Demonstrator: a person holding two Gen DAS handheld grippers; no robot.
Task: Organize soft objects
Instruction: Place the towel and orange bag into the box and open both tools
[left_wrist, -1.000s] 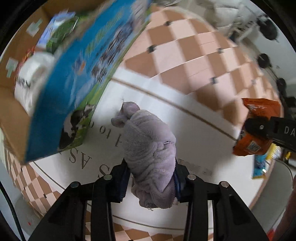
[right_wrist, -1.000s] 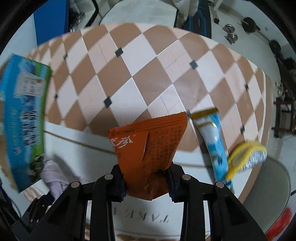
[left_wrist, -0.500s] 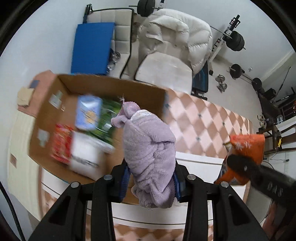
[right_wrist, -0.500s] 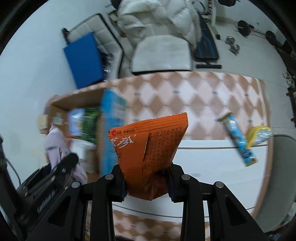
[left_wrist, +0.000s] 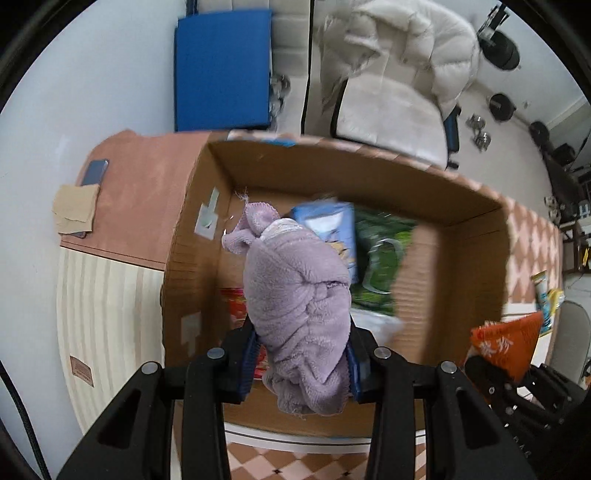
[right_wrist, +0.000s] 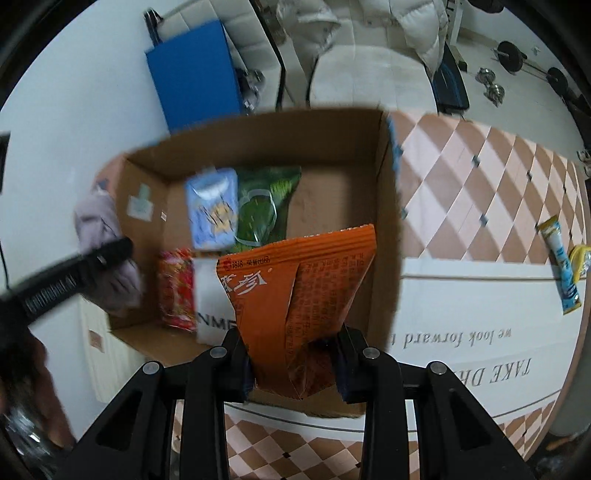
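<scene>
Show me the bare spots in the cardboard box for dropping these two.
Bare floor of the cardboard box lies right of the green packet, along the right wall. The left side is crowded: blue packet, red packet, white pack.

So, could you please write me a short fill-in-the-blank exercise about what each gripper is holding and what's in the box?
1. The left gripper is shut on a rolled ____ towel.
2. The right gripper is shut on an ____ snack bag.
3. A green packet lies inside the ____ box.
4. The light blue packet in the box lies to the ____ of the green packet in the right wrist view.

Missing words: purple; orange; cardboard; left
</scene>
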